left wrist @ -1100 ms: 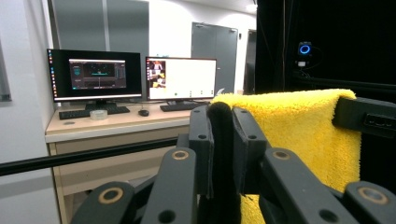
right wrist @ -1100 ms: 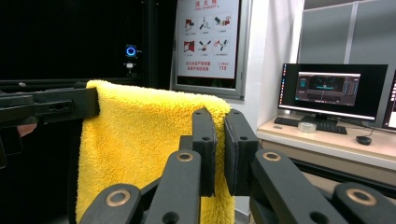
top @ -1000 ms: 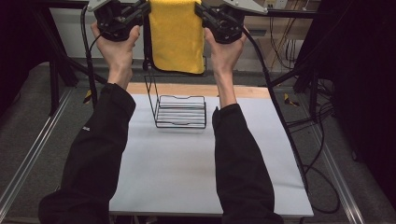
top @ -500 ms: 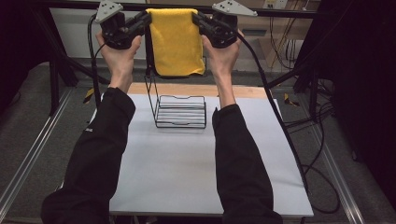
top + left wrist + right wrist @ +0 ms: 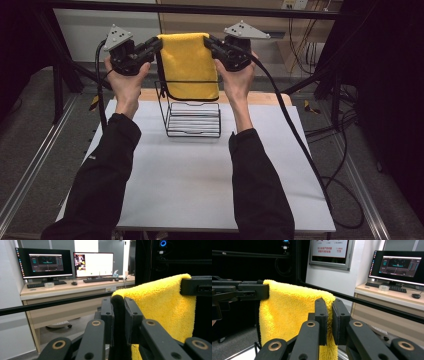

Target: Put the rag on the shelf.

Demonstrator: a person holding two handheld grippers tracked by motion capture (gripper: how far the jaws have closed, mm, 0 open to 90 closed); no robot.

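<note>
A yellow towel hangs stretched between my two grippers, above the far end of the table. My left gripper is shut on its top left corner and my right gripper on its top right corner. In the left gripper view the black jaws pinch the towel's edge, with the other gripper farther off. The right gripper view has its jaws closed on the towel. A black wire rack stands below; the towel's lower edge overlaps its upright frame.
The white table top lies under my forearms, with a wooden strip along its far edge. Black frame bars and cables run on both sides. A desk with monitors stands beyond.
Both hands have come down, bringing the towel lower toward the wire rack. The grips on its corners are unchanged.
</note>
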